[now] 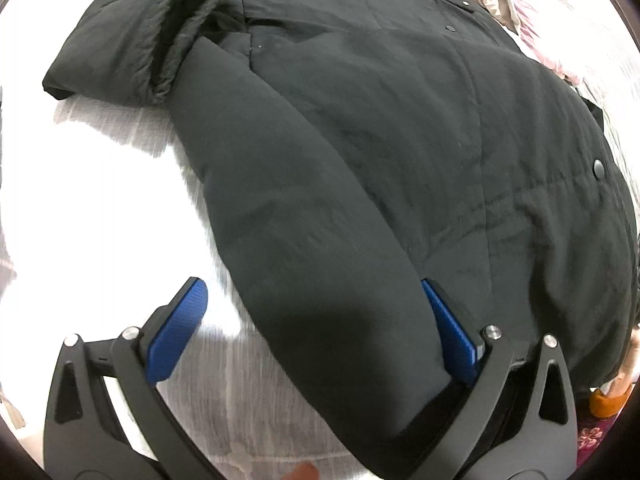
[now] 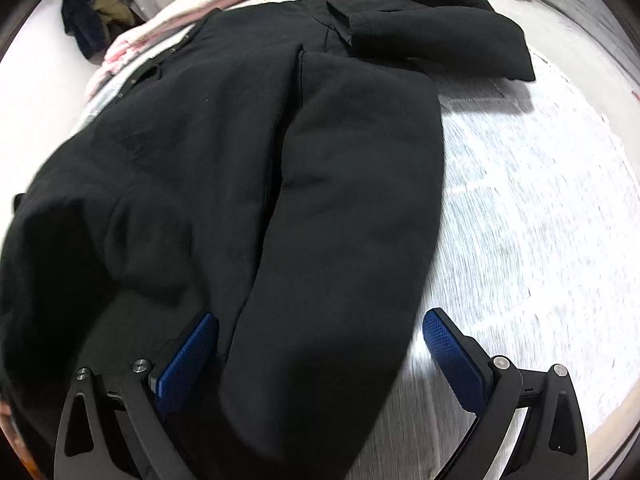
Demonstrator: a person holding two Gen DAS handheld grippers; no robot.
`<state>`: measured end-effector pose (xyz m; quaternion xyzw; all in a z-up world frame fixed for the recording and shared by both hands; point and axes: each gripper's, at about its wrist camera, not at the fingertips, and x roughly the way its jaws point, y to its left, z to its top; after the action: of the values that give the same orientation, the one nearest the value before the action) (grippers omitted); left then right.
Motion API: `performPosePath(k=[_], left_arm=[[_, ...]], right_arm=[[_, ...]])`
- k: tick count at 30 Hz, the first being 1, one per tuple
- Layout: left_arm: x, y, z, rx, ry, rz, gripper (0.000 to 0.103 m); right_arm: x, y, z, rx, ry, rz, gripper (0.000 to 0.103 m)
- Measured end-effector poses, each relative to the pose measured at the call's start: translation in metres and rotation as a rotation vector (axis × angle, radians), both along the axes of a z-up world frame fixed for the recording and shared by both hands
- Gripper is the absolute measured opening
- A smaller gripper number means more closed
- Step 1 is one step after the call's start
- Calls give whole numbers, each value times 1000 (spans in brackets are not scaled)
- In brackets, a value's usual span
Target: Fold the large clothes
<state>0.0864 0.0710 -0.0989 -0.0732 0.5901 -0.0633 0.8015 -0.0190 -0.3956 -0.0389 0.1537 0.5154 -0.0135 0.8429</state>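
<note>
The black padded coat [image 1: 400, 128] lies spread flat on the pale bed [image 1: 100, 200], hood toward twelve o'clock. It looks bulky, soft and fairly heavy, likely to slump; the sleeve cuffs seem the best hold. The left gripper [image 1: 316, 320] and right gripper [image 2: 320, 344] each stand spread wide, straddling a sleeve [image 2: 352, 200], not yet pinching.

2 wrist views, close above, sharing black coat [image 1: 400, 140]
</note>
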Motion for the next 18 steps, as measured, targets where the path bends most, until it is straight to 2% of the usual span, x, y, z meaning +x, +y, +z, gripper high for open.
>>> performPosePath(k=[3, 7, 9, 10, 12, 13, 14, 16, 17, 18], left_arm=[[-12, 1, -1, -39, 39, 22, 102], [-30, 0, 8, -204, 78, 15, 101], [-43, -3, 10, -280, 99, -13, 97], [-50, -5, 9, -319, 115, -26, 94], [-66, -11, 8, -382, 143, -52, 80], [-69, -11, 10, -399, 152, -57, 61], [-74, -11, 11, -410, 166, -58, 44], [-83, -4, 23, -416, 150, -53, 25], [-82, 0, 29, -417, 132, -53, 20], [-85, 7, 42, -415, 97, -51, 19]], right_arm=[[-19, -1, -3, 80, -11, 9, 103], [-39, -1, -8, 280, -26, 30, 103], [-46, 3, -16, 445, -28, 46, 103], [-48, 4, -19, 486, -29, 53, 99], [-54, 12, -24, 501, -20, 58, 74], [-53, 12, -26, 514, 1, 59, 39], [-55, 15, -32, 551, 28, 60, 15], [-60, 13, -21, 534, 2, 52, 11], [-66, 7, -10, 514, -26, 49, 9], [-72, -3, 3, 500, -60, 46, 8]])
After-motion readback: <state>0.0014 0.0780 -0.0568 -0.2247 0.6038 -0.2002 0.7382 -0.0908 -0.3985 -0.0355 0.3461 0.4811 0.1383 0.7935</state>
